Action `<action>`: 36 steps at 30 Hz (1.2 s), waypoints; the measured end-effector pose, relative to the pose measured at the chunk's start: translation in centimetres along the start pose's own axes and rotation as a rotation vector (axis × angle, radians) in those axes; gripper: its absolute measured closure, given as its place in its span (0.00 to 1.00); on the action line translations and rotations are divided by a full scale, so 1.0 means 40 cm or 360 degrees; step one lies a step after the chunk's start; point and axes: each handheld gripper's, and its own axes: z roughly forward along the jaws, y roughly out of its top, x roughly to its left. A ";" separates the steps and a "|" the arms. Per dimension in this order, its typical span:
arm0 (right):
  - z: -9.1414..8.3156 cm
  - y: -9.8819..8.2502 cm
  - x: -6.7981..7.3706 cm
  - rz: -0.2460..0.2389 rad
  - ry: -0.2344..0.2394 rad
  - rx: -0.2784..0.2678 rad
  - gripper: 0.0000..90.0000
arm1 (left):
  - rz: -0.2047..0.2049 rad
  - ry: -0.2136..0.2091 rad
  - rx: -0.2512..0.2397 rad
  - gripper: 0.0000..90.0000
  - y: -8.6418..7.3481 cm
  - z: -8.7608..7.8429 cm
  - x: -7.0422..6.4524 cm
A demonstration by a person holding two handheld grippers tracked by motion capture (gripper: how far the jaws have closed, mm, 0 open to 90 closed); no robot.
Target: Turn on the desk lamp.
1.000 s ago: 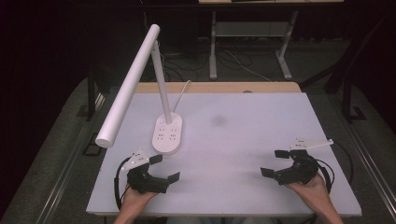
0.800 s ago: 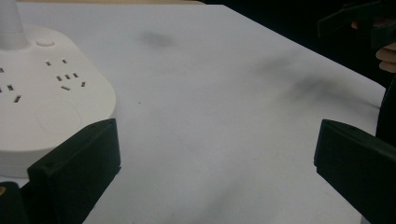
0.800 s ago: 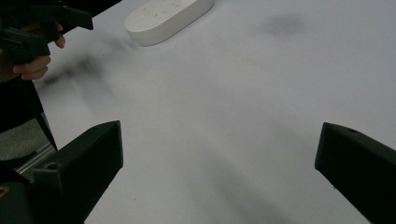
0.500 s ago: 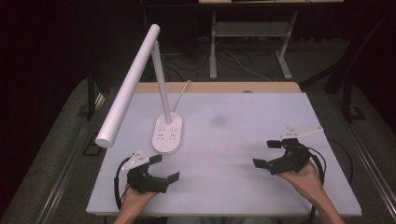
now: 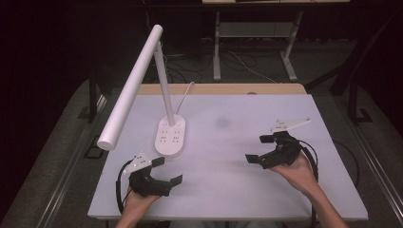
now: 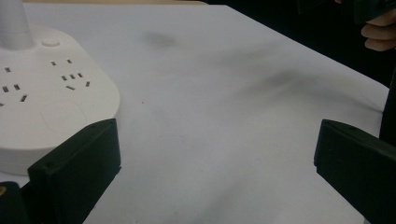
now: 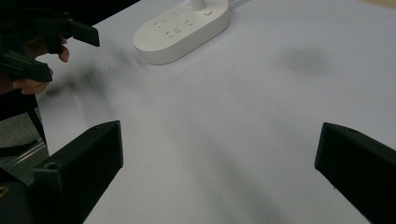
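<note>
High view: a white desk lamp (image 5: 142, 85) with a socketed base (image 5: 171, 137) stood left of centre on the white table (image 5: 228, 190); the left gripper (image 5: 167, 171) sat near the front edge just before the base, the right gripper (image 5: 260, 148) well apart at the right, both with jaws spread and empty. Left gripper view: jaws wide apart, lamp base (image 6: 42, 102) just beyond the left jaw. Right gripper view: jaws wide apart over bare table, base (image 7: 182, 29) far off, left gripper (image 7: 46, 46) beside it.

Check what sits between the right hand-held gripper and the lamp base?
Nothing: bare white table, save a faint dark smudge, lies between the right hand-held gripper and the lamp base, per the high and right gripper views.
</note>
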 end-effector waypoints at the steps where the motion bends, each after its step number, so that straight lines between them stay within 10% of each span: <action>1: 0.005 0.005 0.000 0.0000 0.0003 0.0004 0.01 | 0.0000 0.0000 0.0000 0.00 0.000 0.000 0.000; 36: 0.168 0.152 -0.029 -0.0061 0.0085 0.0077 0.01 | -0.0014 0.0007 0.0011 0.00 0.000 -0.001 0.005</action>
